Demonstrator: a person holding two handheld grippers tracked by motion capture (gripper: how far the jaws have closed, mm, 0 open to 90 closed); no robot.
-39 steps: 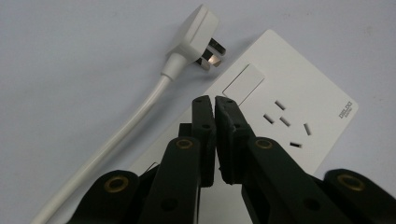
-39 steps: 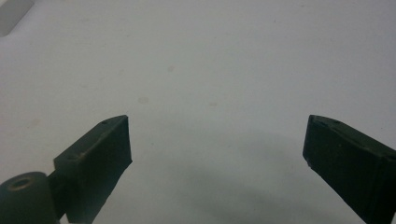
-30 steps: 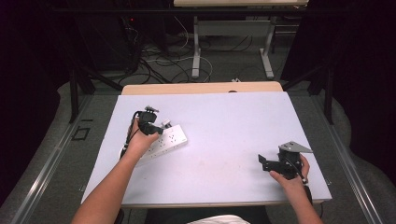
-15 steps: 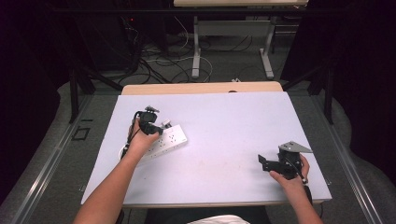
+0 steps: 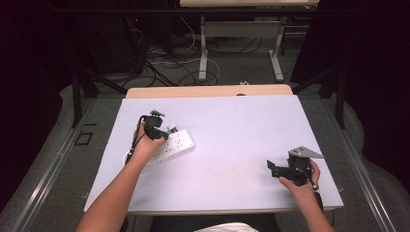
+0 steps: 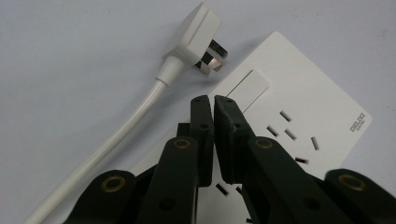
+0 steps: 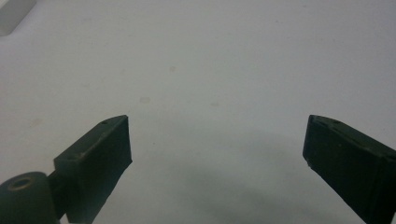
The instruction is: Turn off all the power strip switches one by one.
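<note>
Power strip, white, lies at table's 9 o'clock side. Left gripper over it, jaws pressed together, empty. Plug just beside. Right gripper at 4 o'clock, jaws wide.

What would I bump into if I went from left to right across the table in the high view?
Left gripper → white power strip → bare stretch of the table → right gripper.

A lab: white table among dark curtains, floor cables, equipment desk legs.
</note>
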